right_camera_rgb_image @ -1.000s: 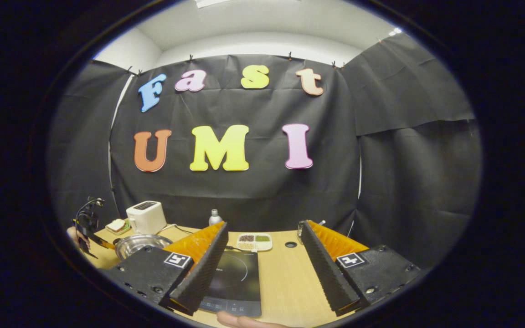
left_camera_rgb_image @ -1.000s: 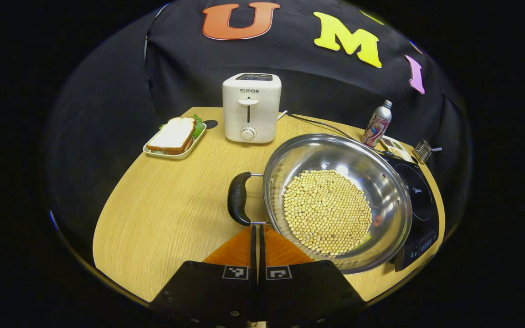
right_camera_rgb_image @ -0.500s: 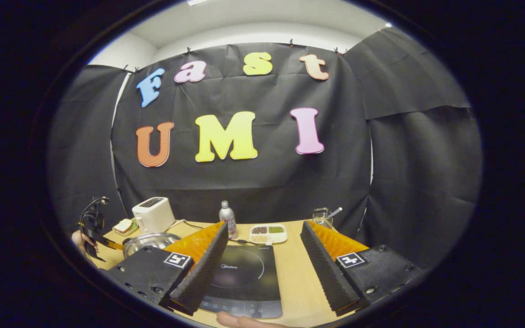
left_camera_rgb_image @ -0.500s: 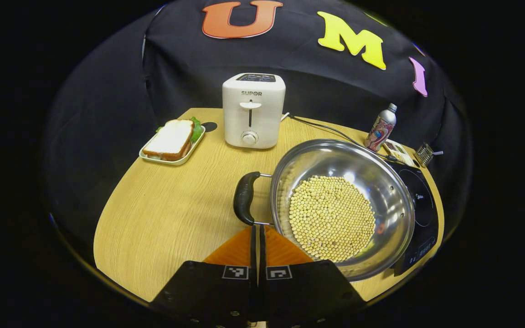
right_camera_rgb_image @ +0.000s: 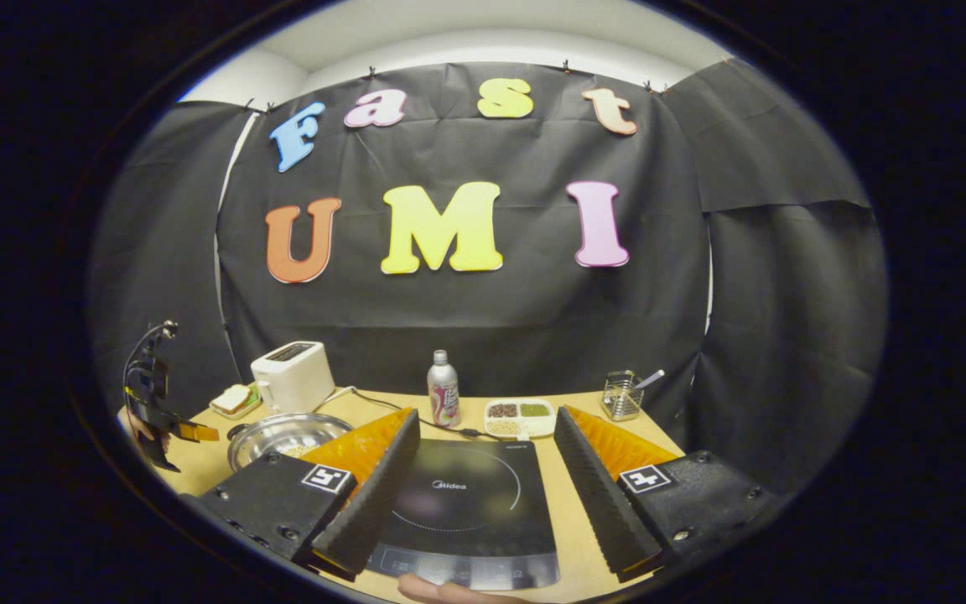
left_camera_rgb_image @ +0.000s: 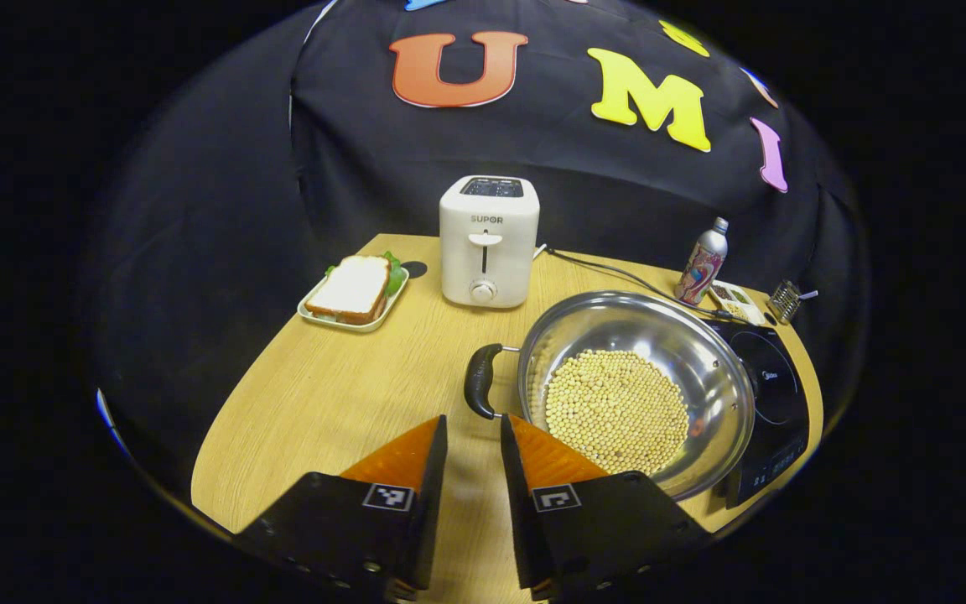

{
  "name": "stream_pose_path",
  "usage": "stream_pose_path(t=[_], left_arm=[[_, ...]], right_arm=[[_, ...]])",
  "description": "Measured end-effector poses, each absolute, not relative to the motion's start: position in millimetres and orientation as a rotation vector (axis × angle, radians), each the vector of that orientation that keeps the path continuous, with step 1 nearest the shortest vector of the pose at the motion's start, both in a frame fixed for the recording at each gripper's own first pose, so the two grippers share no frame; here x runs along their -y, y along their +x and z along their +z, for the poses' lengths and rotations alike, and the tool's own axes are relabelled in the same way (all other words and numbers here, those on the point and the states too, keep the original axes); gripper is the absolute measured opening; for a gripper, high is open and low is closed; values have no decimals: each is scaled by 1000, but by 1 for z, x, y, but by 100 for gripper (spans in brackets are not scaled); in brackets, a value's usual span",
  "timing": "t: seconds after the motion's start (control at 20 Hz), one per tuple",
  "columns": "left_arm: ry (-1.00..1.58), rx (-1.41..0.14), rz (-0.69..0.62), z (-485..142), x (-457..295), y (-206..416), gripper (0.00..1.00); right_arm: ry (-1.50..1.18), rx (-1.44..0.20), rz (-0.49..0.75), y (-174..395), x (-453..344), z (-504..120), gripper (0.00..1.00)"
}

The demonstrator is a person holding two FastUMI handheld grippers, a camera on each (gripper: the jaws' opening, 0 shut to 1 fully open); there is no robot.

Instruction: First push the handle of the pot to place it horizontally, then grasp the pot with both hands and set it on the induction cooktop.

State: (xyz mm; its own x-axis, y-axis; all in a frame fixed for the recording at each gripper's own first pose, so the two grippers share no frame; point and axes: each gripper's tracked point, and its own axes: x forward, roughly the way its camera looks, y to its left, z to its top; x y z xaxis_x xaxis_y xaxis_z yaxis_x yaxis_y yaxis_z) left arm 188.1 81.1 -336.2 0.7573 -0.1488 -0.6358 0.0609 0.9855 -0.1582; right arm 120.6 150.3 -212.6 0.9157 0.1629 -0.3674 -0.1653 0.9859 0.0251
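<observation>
Both my grippers grip nothing. My left gripper (fingers slightly parted) sits just short of the pot handle. My right gripper gapes wide above the induction cooktop.

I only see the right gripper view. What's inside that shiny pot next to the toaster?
Observer: The pot holds a layer of small pale beans.
Child: Where's its handle?
Observer: A black handle sticks out on the side nearest the left gripper, just ahead of its fingers.
Child: Are those fingers grabbing it?
Observer: No. They are open, apart from the handle, and touch nothing.
</observation>
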Motion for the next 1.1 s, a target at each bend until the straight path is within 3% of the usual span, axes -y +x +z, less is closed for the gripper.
stream_pose_path(t=[0.15, 0.2, 0.25, 0.35, 0.6, 1.1], left_arm=[[-139, -667, -145, -325, -73, 185, 57], [-143, -661, -150, -325, -71, 186, 78], [-139, -654, -149, -323, -71, 186, 92], [-138, -621, -131, -320, -74, 192, 96], [-124, -488, -100, -311, -77, 217, 96], [-120, -577, -151, -352, -61, 240, 96]], right_arm=[[19, -415, 180, 123, -168, -228, 100], [31, -429, 186, 124, -175, -234, 100], [39, -439, 194, 125, -183, -237, 100], [38, -456, 200, 128, -195, -248, 100], [54, -519, 229, 138, -230, -284, 100], [26, -774, 273, 154, -300, -397, 100]])
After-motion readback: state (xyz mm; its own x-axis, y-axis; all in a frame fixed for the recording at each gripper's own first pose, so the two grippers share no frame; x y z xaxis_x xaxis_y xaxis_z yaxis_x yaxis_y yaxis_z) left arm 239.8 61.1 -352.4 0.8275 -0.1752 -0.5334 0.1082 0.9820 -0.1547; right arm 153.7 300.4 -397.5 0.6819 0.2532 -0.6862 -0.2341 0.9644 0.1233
